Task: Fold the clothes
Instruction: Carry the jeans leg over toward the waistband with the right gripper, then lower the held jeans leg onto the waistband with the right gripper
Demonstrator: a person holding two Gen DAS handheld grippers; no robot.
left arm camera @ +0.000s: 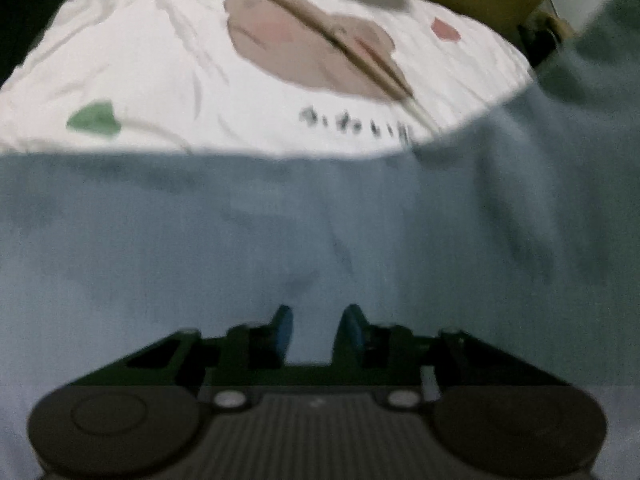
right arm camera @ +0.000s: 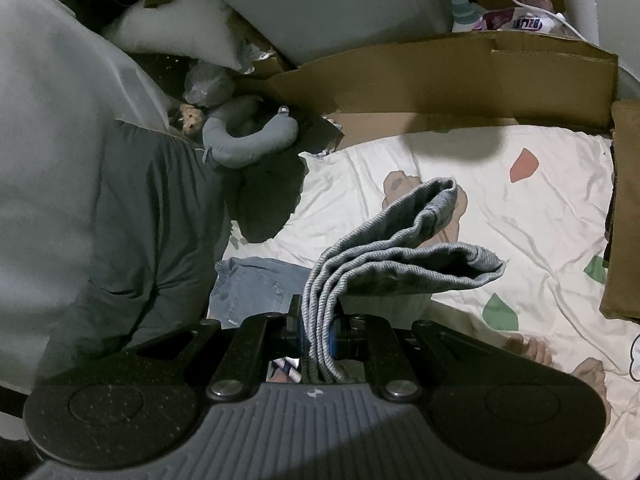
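Note:
In the left wrist view a pale blue-grey cloth [left arm camera: 280,232] lies spread flat and fills the middle of the blurred picture. My left gripper [left arm camera: 319,314] points down close over it. Its blue pads [left arm camera: 285,332] stand a narrow gap apart, and only flat cloth shows in that gap. In the right wrist view my right gripper [right arm camera: 318,316] is shut on a grey ribbed knit garment [right arm camera: 400,260]. Several folded layers of it run between the jaws and stick out forward over the bed in two flaps.
A white bedsheet [right arm camera: 520,216] with brown, red and green prints covers the bed. Cardboard [right arm camera: 440,84] stands along its far edge. At the left lie a dark grey garment [right arm camera: 152,220], a blue denim piece [right arm camera: 248,288] and a grey neck pillow [right arm camera: 248,140]. A person's bare skin [right arm camera: 532,350] shows at lower right.

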